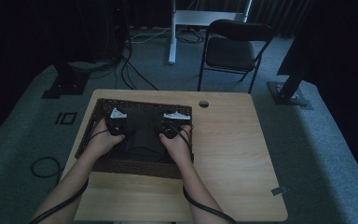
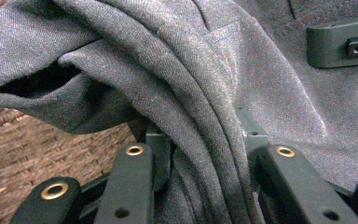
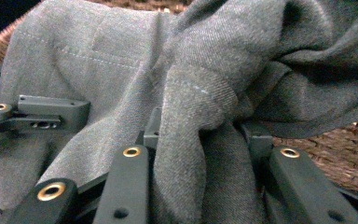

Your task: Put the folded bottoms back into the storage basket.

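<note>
Left gripper [image 2: 200, 140]: jaws clamped on a thick bunch of grey fabric folds that runs up between them and fans out ahead. Right gripper [image 3: 200, 135]: likewise clenched on a gathered fold of the same grey garment [image 3: 121, 74], cloth packed tight between the jaws. In the high view both grippers, left [image 1: 115, 125] and right [image 1: 169, 127], sit side by side over the garment [image 1: 142, 133], each gripping one side edge, so the cloth spans the gap between them.

Beyond and beneath the jaws: woven wicker basket [image 1: 103, 103]. Its weave shows just below and to the outer side of each grip, close under the hanging folds. The garment lies inside the basket walls, between the two tools and slightly ahead of them. A stitched seam, possibly a pocket, runs ahead of the right gripper, toward the left one.

Step in hand, by judgement: garment held at two points, low in the basket, either being set in or gathered from it; cannot tell which.

Next move calls for both grips acting together, keeping the cloth clear of the basket rim. Basket rests on a wooden table [image 1: 233, 140].
</note>
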{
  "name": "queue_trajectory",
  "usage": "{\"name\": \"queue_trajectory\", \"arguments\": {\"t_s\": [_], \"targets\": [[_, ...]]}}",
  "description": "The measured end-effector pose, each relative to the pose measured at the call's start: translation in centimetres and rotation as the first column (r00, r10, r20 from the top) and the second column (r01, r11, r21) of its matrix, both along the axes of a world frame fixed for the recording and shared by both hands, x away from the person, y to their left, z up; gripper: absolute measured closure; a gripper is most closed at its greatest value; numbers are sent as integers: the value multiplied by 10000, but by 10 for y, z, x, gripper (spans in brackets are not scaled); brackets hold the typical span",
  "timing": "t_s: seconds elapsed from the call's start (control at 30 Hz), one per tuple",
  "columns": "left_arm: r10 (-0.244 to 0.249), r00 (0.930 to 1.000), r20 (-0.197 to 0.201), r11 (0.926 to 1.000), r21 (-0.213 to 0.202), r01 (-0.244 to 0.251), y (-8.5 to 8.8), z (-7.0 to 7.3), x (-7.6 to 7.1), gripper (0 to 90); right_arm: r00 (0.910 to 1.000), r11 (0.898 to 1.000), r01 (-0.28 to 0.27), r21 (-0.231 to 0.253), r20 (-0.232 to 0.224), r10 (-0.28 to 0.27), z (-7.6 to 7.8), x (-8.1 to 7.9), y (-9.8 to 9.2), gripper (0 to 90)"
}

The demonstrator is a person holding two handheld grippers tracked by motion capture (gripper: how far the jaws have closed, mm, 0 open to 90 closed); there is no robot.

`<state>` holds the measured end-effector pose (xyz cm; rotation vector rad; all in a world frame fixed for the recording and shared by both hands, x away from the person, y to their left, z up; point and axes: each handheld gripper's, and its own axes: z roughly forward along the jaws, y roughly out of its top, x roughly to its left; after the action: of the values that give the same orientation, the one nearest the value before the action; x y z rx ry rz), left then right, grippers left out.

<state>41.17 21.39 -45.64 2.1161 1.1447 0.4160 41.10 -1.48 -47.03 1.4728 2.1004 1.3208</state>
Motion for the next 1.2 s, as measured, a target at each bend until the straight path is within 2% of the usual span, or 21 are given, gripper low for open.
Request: {"name": "queue_trajectory", "arguments": {"t_s": [0.2, 0.3, 0.4, 0.6, 0.7, 0.83, 0.93, 0.97, 1.03, 1.07, 1.1, 1.13, 1.17, 1.2], "targets": [[12, 10000, -39, 9998, 210, -11, -2, -11, 4, 667, 9999, 9997, 33, -234, -160, -37, -10, 5, 3, 635], [-3, 9999, -121, 9996, 281, 7, -4, -16, 5, 666, 9996, 9982, -50, -601, -276, 33, -15, 7, 4, 634], [13, 9999, -116, 9999, 148, -11, -4, -19, 6, 666, 9994, 9952, -110, -974, -331, 78, -17, 10, 4, 630], [73, 9998, -202, 9997, 215, -68, -5, -27, 7, 657, 9967, 9918, -84, -1279, -809, -20, -23, 15, 3, 598], [170, 9994, -316, 9997, 163, -165, -4, -31, 8, 653, 9945, 9877, -156, -1554, -1050, -8, -27, 19, 2, 576], [288, 9990, -341, 9994, 222, -280, -4, -35, 9, 646, 9949, 9804, -168, -1965, -1003, -30, -29, 20, 2, 524], [495, 9987, -135, 9983, 301, -491, -4, -37, 10, 575, 9940, 9739, -233, -2258, -1089, -14, -32, 22, 0, 453], [634, 9980, 36, 9974, 333, -635, -3, -37, 10, 519, 9935, 9746, -231, -2226, -1135, -24, -33, 23, -1, 412], [965, 9943, 451, 9947, 316, -980, 0, -37, 11, 417, 9958, 9731, -190, -2297, -910, -20, -33, 24, -1, 292], [913, 9934, 700, 9949, 363, -940, 1, -36, 11, 378, 9957, 9715, -348, -2344, -914, 136, -34, 24, 0, 261], [920, 9933, 694, 9945, 435, -952, 1, -35, 11, 359, 9960, 9691, -377, -2439, -878, 167, -33, 24, 0, 230], [893, 9934, 722, 9942, 531, -932, 2, -35, 10, 320, 9977, 9647, -384, -2605, -634, 226, -33, 24, 0, 183], [815, 9938, 751, 9941, 660, -865, 2, -34, 9, 259, 9980, 9606, -445, -2742, -556, 304, -33, 24, 0, 157], [797, 9933, 834, 9934, 758, -861, 2, -33, 9, 254, 9981, 9593, -420, -2792, -543, 279, -32, 24, 0, 157]]}}
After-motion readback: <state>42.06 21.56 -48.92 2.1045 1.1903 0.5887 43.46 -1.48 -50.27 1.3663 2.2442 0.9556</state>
